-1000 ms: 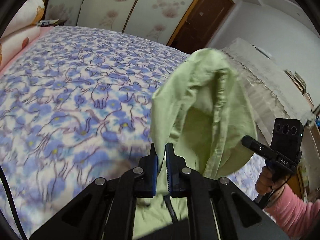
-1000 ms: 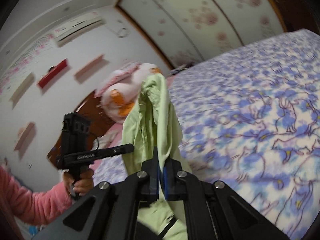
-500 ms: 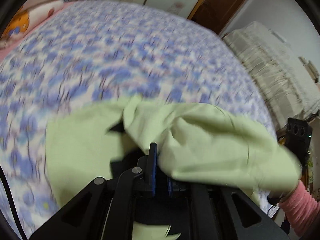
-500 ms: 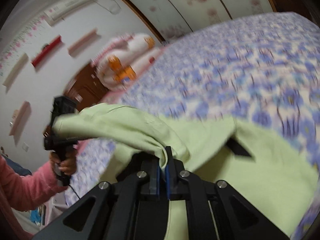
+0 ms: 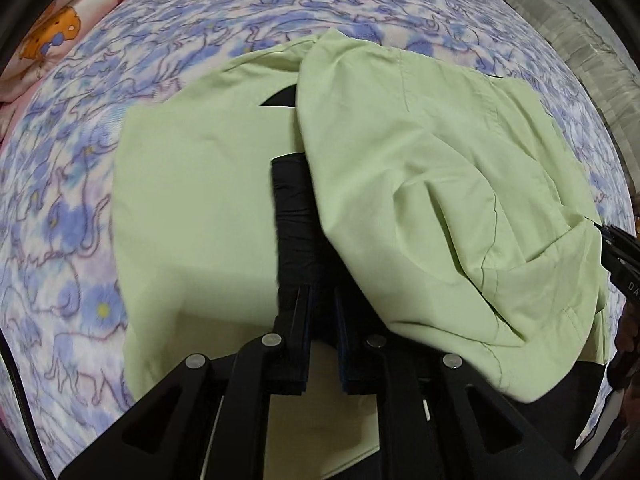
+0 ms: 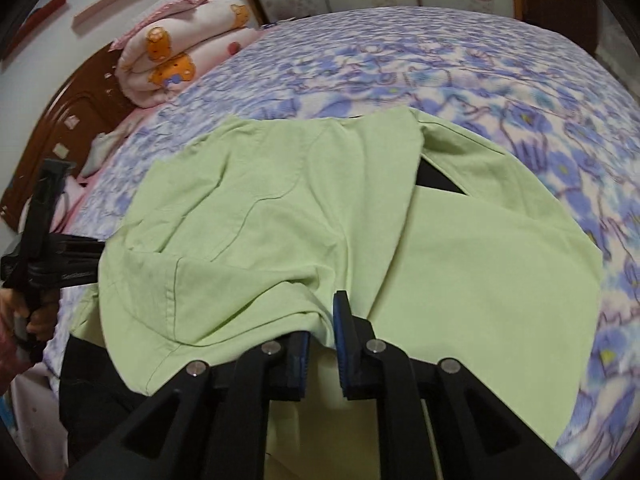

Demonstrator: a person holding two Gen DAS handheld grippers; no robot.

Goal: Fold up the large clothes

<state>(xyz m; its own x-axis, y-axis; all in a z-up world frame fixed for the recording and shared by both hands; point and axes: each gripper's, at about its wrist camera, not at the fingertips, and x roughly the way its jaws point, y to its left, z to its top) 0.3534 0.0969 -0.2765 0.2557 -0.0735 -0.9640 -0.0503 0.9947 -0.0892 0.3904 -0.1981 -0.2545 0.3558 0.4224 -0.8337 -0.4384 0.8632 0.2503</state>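
Observation:
A light green garment (image 5: 420,184) lies spread on the bed, one half bunched and draped over the other; it also shows in the right wrist view (image 6: 320,216). A black strip (image 5: 294,216) shows at its middle. My left gripper (image 5: 322,308) sits low over the garment's near edge, jaws slightly apart, the right finger partly under green cloth. My right gripper (image 6: 320,320) has its jaws slightly apart with a fold of green cloth lying over the left finger. Each gripper shows at the edge of the other view.
The bed (image 5: 72,208) has a blue-flowered sheet (image 6: 520,92). Rolled pink quilts (image 6: 176,52) lie by the wooden headboard (image 6: 76,112). A lace-covered piece of furniture (image 5: 580,40) stands beside the bed. Dark cloth (image 6: 92,380) hangs at the near edge.
The garment was held up in the air by both shut grippers; it has swung down and now lies spread on the bed. Both jaws have parted slightly.

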